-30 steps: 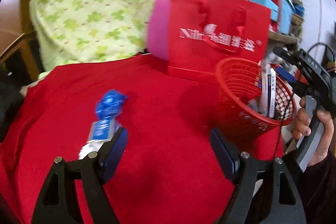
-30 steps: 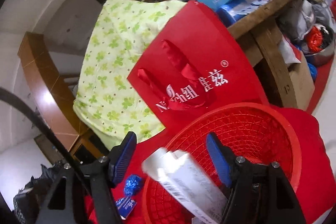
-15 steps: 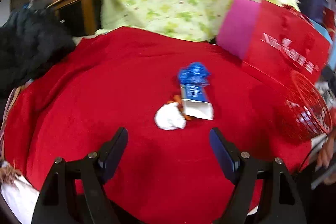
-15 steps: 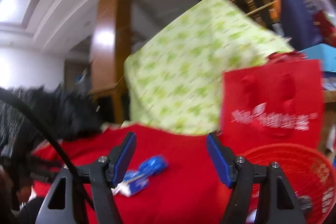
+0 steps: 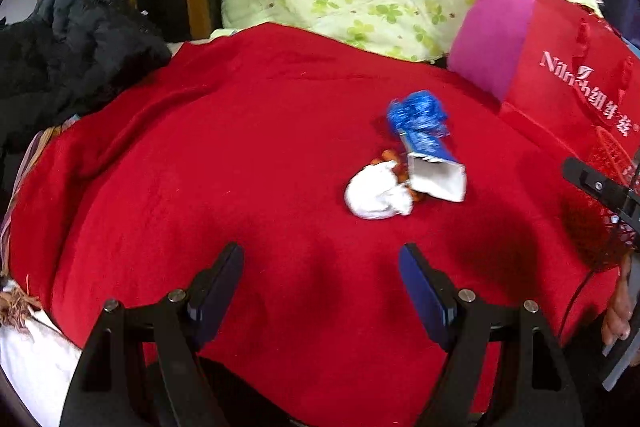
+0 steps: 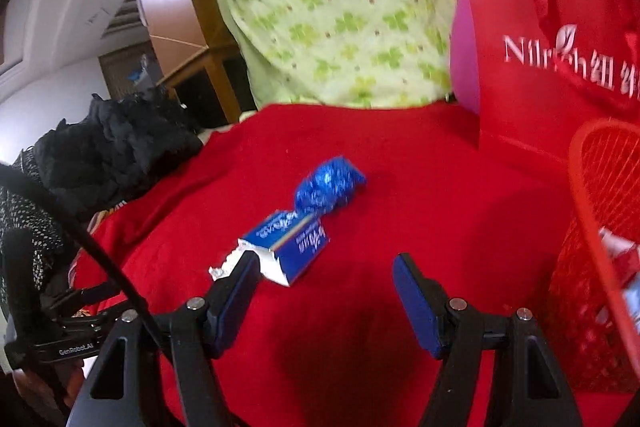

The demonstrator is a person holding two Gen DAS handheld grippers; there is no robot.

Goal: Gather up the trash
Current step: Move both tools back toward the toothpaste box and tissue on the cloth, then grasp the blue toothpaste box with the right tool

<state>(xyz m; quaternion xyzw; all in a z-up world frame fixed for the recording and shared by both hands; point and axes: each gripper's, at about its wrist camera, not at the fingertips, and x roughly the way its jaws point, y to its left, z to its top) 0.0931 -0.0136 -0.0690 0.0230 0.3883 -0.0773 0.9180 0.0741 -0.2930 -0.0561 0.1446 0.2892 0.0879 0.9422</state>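
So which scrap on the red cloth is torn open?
The blue carton: its near end gapes, showing a silver lining. The foil ball and white wad are just crumpled.

My right gripper (image 6: 326, 277) hangs open over the red cloth (image 6: 420, 179). A blue box (image 6: 286, 247) and crumpled blue wrapper (image 6: 328, 189) lie mid-frame; the red mesh basket (image 6: 592, 227) fills the right edge.

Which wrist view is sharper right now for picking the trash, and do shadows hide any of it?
Left wrist view: crisp, white crumpled paper and blue carton clear; shadows fall short of them. Right wrist view: motion-smeared, blue foil ball soft, red basket blurred; heavy fisheye bending in both.
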